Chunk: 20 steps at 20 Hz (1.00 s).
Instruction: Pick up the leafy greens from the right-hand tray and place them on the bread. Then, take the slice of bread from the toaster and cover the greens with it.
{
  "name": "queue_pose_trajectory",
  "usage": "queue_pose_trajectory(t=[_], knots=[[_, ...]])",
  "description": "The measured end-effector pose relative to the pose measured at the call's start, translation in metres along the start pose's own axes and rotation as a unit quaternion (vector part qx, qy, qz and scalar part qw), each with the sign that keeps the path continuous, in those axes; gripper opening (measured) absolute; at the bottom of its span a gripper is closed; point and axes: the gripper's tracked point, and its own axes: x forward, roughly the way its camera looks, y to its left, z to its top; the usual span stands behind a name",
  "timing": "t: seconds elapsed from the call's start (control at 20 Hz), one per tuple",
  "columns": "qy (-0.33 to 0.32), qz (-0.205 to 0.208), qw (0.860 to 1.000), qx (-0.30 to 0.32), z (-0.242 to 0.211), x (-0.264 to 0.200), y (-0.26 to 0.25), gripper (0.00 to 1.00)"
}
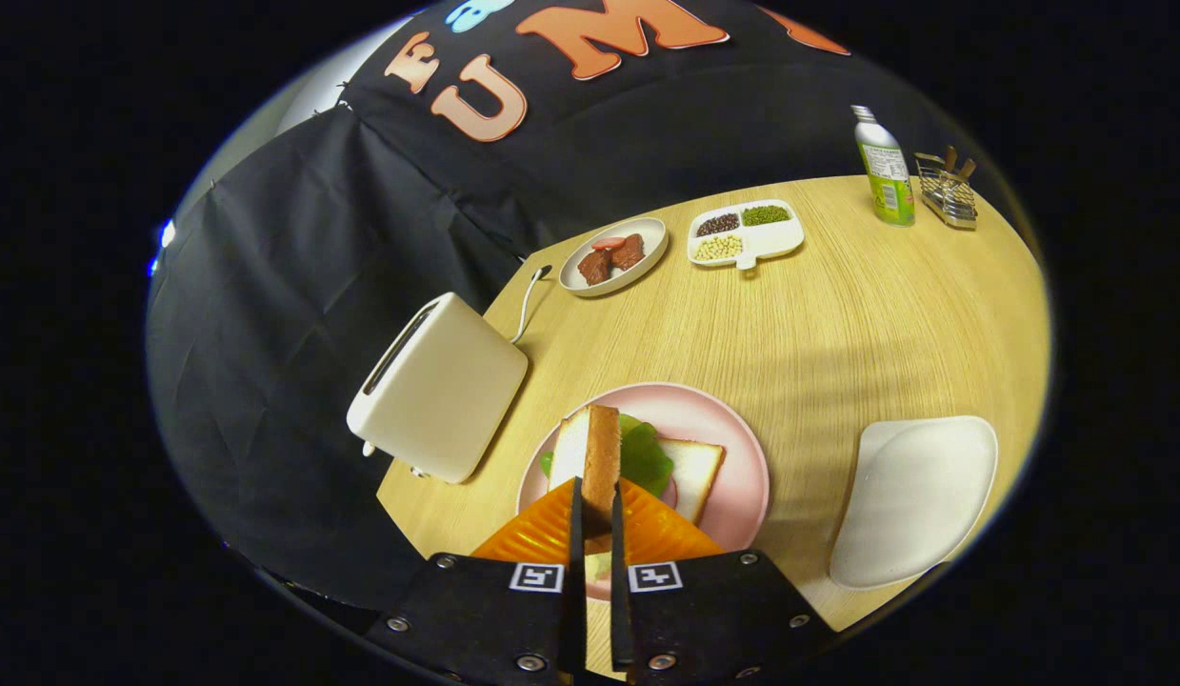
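Light wood tabletop [818, 324] w/ black cloth wall behind. Gripper [597, 500], orange fingers [542, 534] clamped on an upright slice of toasted bread [604, 453], held edge-on over the round pink plate [732, 448]. On plate: green leafy greens [645, 459] lying on a flat white bread slice [696, 469], just beyond fingers. White toaster [442, 386] left of plate, tipped toward wall side. Empty white tray [918, 495] right of plate. Farther back: small plate w/ brown meat pieces [613, 255], divided bean dish [747, 233], green bottle [885, 171].

Wood table [818, 324] w/ toaster [439, 388], pink plate [732, 448], white tray [918, 500], meat dish [614, 255], bean dish [747, 232], bottle [885, 171], rack [948, 192]
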Motion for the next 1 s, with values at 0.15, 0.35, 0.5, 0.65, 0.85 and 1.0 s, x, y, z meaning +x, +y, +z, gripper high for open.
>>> queue_pose_trajectory(t=[0.15, 0.35, 0.5, 0.65, 0.85, 1.0], knots=[[0.000, -0.013, 1.000, -0.006, -0.006, 0.003, -0.010, 0.16], [-0.010, -0.056, 0.998, -0.028, -0.008, 0.002, -0.033, 0.30], [-0.037, -0.072, 0.995, -0.051, 0.001, 0.004, -0.037, 0.52], [-0.086, -0.078, 0.991, -0.071, 0.022, -0.004, -0.035, 0.65], [-0.175, -0.105, 0.973, -0.107, 0.060, -0.027, -0.035, 0.83], [-0.231, -0.124, 0.957, -0.128, 0.082, -0.045, -0.035, 0.91]])
